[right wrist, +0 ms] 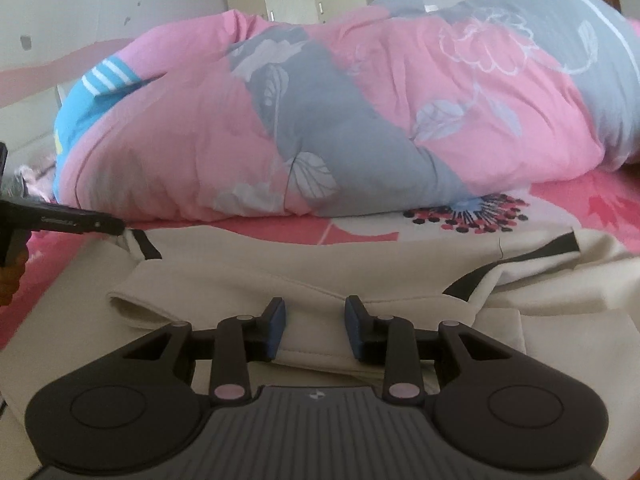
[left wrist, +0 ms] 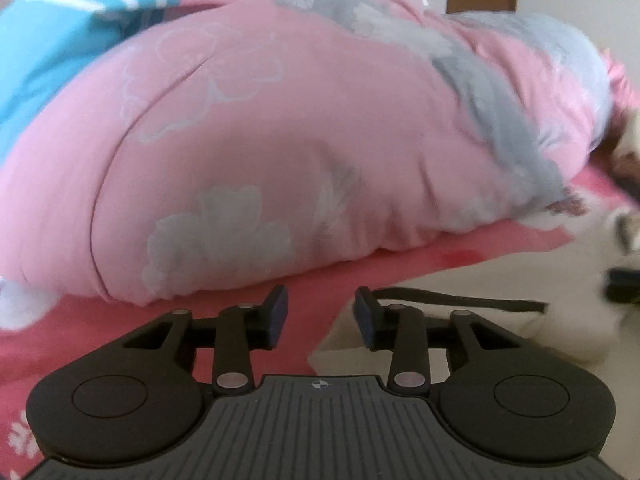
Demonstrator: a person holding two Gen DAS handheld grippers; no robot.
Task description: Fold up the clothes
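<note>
A: Looking at the garment, it is lying cream and half folded on the bed, just in front of the quilt.

B: And the right hand-held gripper?

A: It is hovering over the near fold with its jaws apart, cloth showing in the gap but not being pinched by the pads.

B: The left hand-held gripper?

A: Its jaws are also standing apart with nothing between them. From the right view its tip is sitting right at the garment's black-trimmed corner; I cannot tell whether it is touching.

B: What is worrying you?

A: Probably the corner is lying loose, so a pull from the right side alone could be dragging the whole piece crooked. The quilt is crowding the far edge too, so a fold swung that way may be catching on it and bunching.

B: Anything else?

A: The left view is blurring, so a grab made there may be missing the trim and taking the sheet instead.
</note>
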